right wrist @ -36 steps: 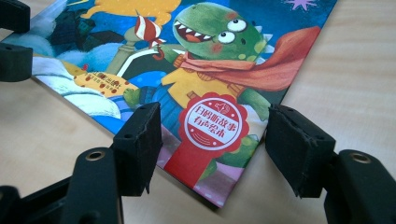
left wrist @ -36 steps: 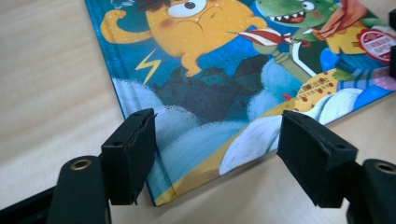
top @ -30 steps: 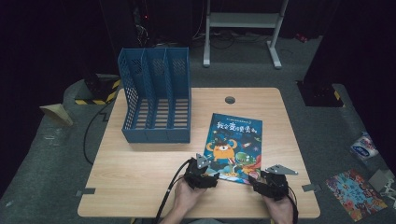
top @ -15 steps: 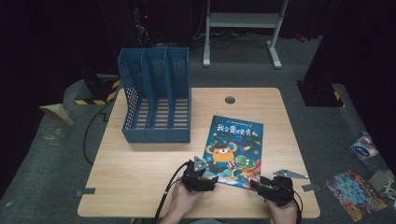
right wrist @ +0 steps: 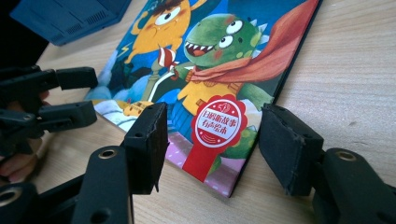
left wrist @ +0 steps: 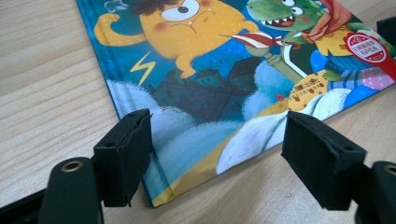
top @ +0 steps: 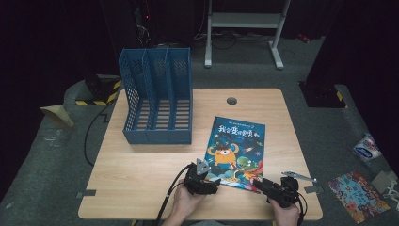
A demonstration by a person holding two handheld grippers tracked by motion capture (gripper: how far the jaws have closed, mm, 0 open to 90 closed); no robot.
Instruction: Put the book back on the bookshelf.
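In the high view, the left gripper (top: 203, 178) and the right gripper (top: 275, 188) are held low over the near edge of the table (top: 141, 188), each gripped by a hand entering from below. Both are pointed at the near edge of the picture book (top: 235, 151), which lies flat right of the table's middle; the blue file rack (top: 157, 101) stands well apart at the back left. The fingertips are small and dark here, so contact with the book cannot be judged.

In the left gripper view, the left gripper (left wrist: 217, 156) is seen with its fingers (left wrist: 123, 156) apart, having just been opening, and the book's near left corner (left wrist: 187, 154) lies between them, seemingly untouched. Bare table remains on both sides.

In the right gripper view, the right gripper (right wrist: 212, 149) is seen with fingers (right wrist: 289, 147) apart around the book's near right corner (right wrist: 219, 135); pads appear clear of the cover. The left gripper (right wrist: 70, 95) is cut off at the left.
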